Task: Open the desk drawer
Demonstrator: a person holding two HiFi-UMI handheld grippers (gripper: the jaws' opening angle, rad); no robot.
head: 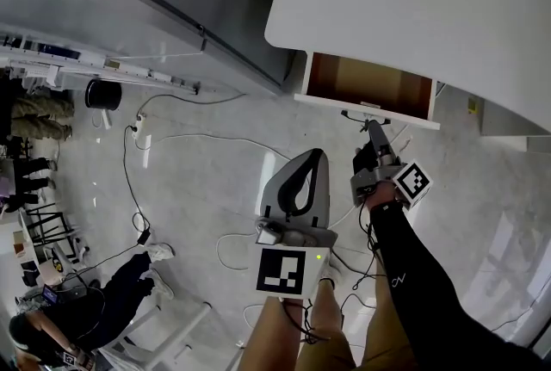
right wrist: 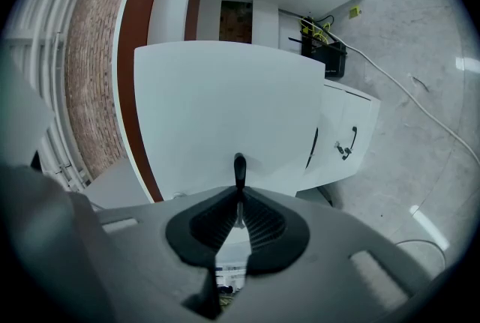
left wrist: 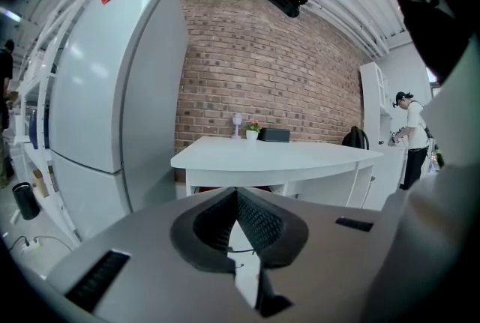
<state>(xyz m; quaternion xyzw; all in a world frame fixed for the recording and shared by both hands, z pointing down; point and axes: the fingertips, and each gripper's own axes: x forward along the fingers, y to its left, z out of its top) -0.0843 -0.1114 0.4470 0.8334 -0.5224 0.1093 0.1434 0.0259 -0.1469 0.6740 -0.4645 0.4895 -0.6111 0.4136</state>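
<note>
Room: grey marbled floor (head: 215,154) strewn with cables (head: 172,137); brick wall (left wrist: 255,67) at the back, white refrigerator (left wrist: 112,89) beside the desk
Worktop: the white worktop (head: 413,8) overhangs the drawer; a small potted plant (left wrist: 253,131) and a black box (left wrist: 274,135) stand at its far edge
Desk drawer: the desk drawer (head: 368,83) hangs under the near edge of the worktop, pulled partway out, its white front clear of the desk frame
Handle: dark bar handle (right wrist: 239,166) at the middle of the drawer front
Right gripper: the right gripper (right wrist: 239,198) points at the drawer front, jaws closed narrow on the handle
Left gripper: the left gripper (left wrist: 237,198) is held well apart from the drawer, jaws together with nothing between them
Progress: judged well under way; the drawer is open by a fair part of its depth and the grip on the handle is in place
Left to do: in my judgement, a further straight pull away from the desk, then release of the handle; the travel left cannot be told, as the drawer's back lies under the worktop
Contents: the exposed part of the drawer shows only a bare brown bottom, no item seen; the rear portion is hidden
Other container: a white cabinet door (right wrist: 360,119) with its own small handle, beside the desk, is closed; contents not visible
</note>
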